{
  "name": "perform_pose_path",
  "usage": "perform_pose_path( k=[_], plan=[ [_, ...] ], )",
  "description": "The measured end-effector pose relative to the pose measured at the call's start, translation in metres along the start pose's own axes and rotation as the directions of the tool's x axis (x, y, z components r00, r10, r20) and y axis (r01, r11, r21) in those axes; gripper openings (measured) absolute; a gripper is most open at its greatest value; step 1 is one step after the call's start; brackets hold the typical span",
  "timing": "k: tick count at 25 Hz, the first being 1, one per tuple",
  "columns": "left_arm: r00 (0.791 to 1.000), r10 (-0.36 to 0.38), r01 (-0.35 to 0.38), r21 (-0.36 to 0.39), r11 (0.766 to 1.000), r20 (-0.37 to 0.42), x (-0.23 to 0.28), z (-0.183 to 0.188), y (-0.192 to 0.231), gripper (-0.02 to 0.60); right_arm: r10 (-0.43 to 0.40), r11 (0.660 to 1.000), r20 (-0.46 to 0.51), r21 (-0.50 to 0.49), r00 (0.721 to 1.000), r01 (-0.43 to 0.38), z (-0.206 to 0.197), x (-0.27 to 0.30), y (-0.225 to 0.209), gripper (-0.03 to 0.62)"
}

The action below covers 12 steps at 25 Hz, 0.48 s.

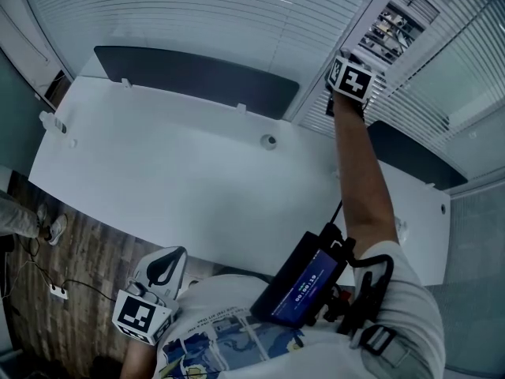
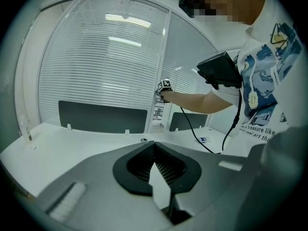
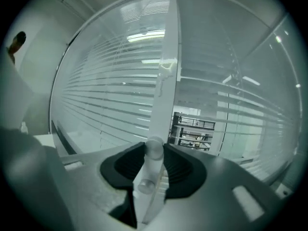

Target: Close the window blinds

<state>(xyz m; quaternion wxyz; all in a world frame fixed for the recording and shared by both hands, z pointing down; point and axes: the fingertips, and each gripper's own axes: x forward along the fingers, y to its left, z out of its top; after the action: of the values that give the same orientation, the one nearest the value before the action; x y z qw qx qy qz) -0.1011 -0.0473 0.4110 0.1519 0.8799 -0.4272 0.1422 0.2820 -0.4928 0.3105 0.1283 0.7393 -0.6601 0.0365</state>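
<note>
White window blinds (image 1: 197, 14) hang behind the desk and also fill the right gripper view (image 3: 106, 105). A clear plastic tilt wand (image 3: 162, 90) hangs in front of the white window post. My right gripper (image 1: 349, 68) is raised at arm's length to that post. Its jaws (image 3: 154, 153) are shut on the wand's lower end, with the dark pads pressed on either side. In the left gripper view the right gripper (image 2: 164, 86) shows far off at the post. My left gripper (image 1: 162, 273) is held low by my body, its jaws (image 2: 154, 147) shut with nothing between them.
A white desk (image 1: 158, 172) stands between me and the window, with dark divider panels (image 1: 197, 73) along its far edge. A black device with a lit screen (image 1: 304, 279) hangs on my chest. Wooden floor with a power strip (image 1: 57, 290) lies at the left.
</note>
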Motion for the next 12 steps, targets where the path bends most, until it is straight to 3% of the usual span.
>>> perform_pose_path(
  k=[12],
  plan=[
    [1.0,0.005,-0.005,0.012,1.0,0.003,-0.0026,-0.0009,0.0028,0.003,-0.03,0.964,0.034,-0.262,0.999,0.038,0.0058,-0.0004,0.0096,0.127]
  ],
)
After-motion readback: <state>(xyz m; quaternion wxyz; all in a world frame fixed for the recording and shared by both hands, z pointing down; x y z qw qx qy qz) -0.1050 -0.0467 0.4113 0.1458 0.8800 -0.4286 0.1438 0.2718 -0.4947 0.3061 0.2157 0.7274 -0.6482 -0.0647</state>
